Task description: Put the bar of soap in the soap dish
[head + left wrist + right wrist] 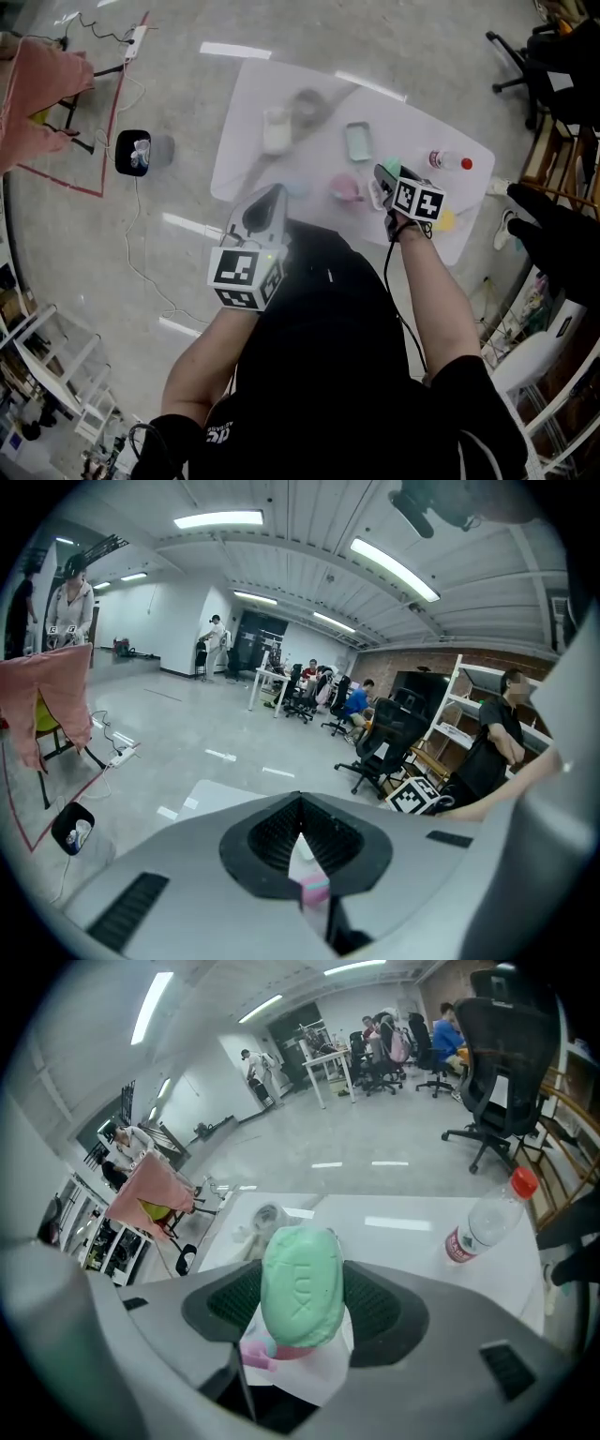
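Right gripper view: right tool clamps one green soap bar; left tool closed, empty; one bottle beyond.

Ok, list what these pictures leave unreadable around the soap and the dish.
Soap dish: head view, small and blurred; its inside is unreadable.
Bar of soap: head view, almost all behind the right gripper and its cube.
Pink cup: right gripper view, mostly behind the soap.
Bottle: right gripper view, label print too small.

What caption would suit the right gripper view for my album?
Right gripper holds green soap bar over white table bearing a water bottle.
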